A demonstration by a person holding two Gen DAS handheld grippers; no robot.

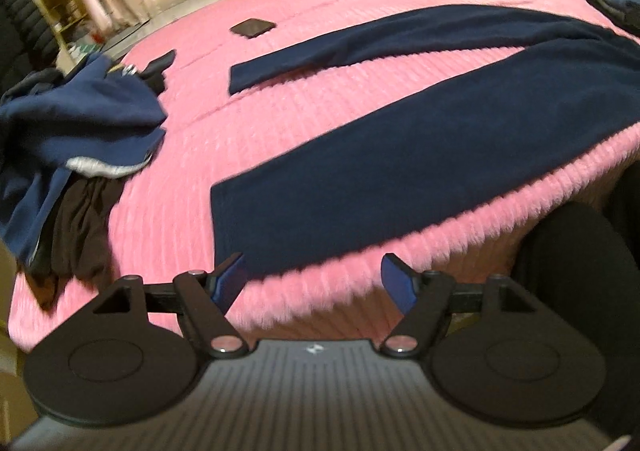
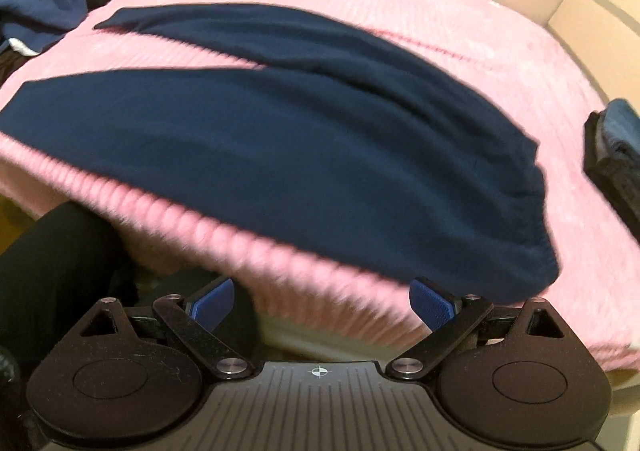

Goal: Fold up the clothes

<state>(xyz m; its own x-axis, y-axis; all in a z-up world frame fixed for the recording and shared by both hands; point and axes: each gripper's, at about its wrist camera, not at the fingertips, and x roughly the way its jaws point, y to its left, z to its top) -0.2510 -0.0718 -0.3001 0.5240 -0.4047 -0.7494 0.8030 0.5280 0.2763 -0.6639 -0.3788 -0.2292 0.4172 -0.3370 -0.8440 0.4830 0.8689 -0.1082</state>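
Dark navy trousers (image 1: pixel 400 171) lie spread flat on the pink ribbed bedspread (image 1: pixel 280 99), legs apart, the near leg along the bed's front edge. My left gripper (image 1: pixel 312 279) hovers open just short of that leg's hem, nothing between its blue pads (image 1: pixel 394 279). In the right wrist view the same trousers (image 2: pixel 304 139) stretch across the bed, waistband at the right. My right gripper (image 2: pixel 322 303) stands open over the bed's edge, below the waistband corner, holding nothing.
A heap of blue, grey and brown clothes (image 1: pixel 68 123) lies at the bed's left. A dark phone (image 1: pixel 252 27) rests further back. Folded dark clothing (image 2: pixel 616 147) sits at the right side. A person's dark-clad leg (image 1: pixel 576 271) stands against the bed's front edge.
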